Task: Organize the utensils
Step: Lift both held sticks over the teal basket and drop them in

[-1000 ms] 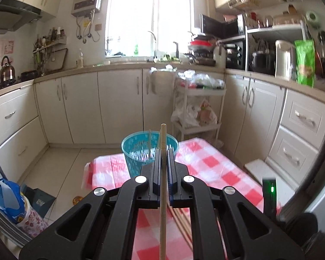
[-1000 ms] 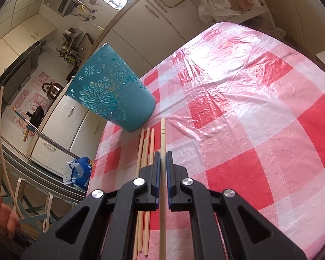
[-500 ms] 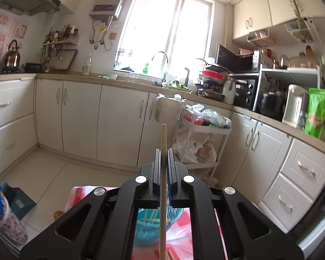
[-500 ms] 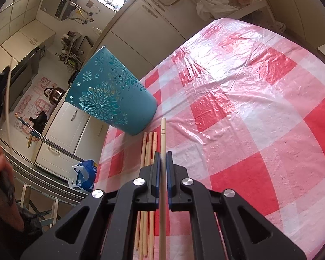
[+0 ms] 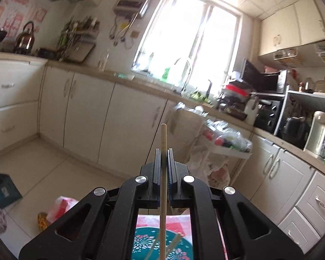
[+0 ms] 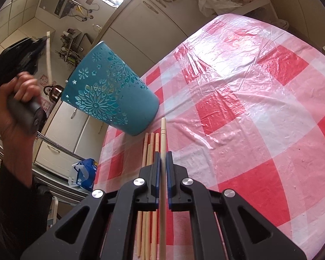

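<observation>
My left gripper [image 5: 163,151] is shut on a wooden chopstick [image 5: 163,138] and holds it above the teal cut-out holder [image 5: 147,244], whose rim shows between the arms with chopsticks inside. In the right wrist view the holder [image 6: 110,95] stands on the red-checked tablecloth [image 6: 238,108]. My right gripper [image 6: 163,153] is shut on another chopstick [image 6: 163,130], low over the cloth just in front of the holder. Several loose chopsticks [image 6: 150,145] lie on the cloth to its left. The left gripper [image 6: 21,52] shows blurred above and left of the holder.
White kitchen cabinets [image 5: 127,125] and a counter run behind the table. A white trolley [image 5: 223,145] with bags stands beyond the table's far edge. A blue bag [image 6: 84,171] sits on the floor to the left.
My left gripper has risen and tilted up over the holder with its chopstick; the holder has dropped to the bottom of its view. My right gripper has stayed almost still on its chopstick.
</observation>
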Tool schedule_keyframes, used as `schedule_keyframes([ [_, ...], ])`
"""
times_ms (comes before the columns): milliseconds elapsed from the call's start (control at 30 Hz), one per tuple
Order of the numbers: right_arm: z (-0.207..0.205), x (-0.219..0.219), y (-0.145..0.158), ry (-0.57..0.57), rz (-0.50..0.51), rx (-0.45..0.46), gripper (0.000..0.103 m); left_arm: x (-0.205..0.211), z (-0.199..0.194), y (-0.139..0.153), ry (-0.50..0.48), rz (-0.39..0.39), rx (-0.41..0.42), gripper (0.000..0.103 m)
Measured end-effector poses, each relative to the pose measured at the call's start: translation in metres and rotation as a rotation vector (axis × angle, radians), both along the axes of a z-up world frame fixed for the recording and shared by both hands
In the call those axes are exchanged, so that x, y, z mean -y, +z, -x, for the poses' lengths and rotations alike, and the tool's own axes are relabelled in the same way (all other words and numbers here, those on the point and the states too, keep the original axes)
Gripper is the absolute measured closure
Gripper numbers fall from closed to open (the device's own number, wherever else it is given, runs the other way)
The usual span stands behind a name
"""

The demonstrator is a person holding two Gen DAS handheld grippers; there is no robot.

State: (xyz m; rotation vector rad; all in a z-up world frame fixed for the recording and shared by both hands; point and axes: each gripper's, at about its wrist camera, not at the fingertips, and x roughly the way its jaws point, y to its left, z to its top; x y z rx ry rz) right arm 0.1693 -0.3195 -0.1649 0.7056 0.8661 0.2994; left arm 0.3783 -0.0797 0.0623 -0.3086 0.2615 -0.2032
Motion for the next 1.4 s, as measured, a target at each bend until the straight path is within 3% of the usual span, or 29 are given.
schedule_keyframes([
  [267,-0.002,-0.003,-0.001,0.004,-0.004,-0.003,0.097,0.01,-0.007,-0.05,-0.01,-0.092,-0.109,0.098],
  [500,0.0,0.002,0.002,-0.016,0.007,0.008,0.097,0.011,0.023,-0.078,-0.037,-0.162,-0.178,0.097],
  [567,0.001,0.004,0.004,-0.023,0.005,0.017,0.097,0.008,0.034,-0.083,-0.051,-0.181,-0.201,0.092],
  [733,0.003,0.008,0.009,-0.042,-0.005,0.038,0.097,-0.009,0.079,-0.091,-0.015,-0.244,-0.204,0.053],
  [933,0.007,0.01,0.02,-0.059,-0.004,0.089,0.097,-0.042,0.146,-0.128,0.055,-0.268,-0.237,0.029],
  [1067,0.015,0.007,0.039,-0.071,0.017,0.163,0.097,-0.055,0.175,-0.168,0.064,-0.271,-0.307,0.023],
  [1200,0.018,0.001,0.065,-0.081,0.023,0.232,0.097,-0.068,0.179,-0.197,0.047,-0.195,-0.389,0.019],
  [1400,0.001,-0.013,0.114,-0.08,0.039,0.322,0.097,-0.075,0.175,-0.205,0.004,-0.129,-0.412,0.015],
])
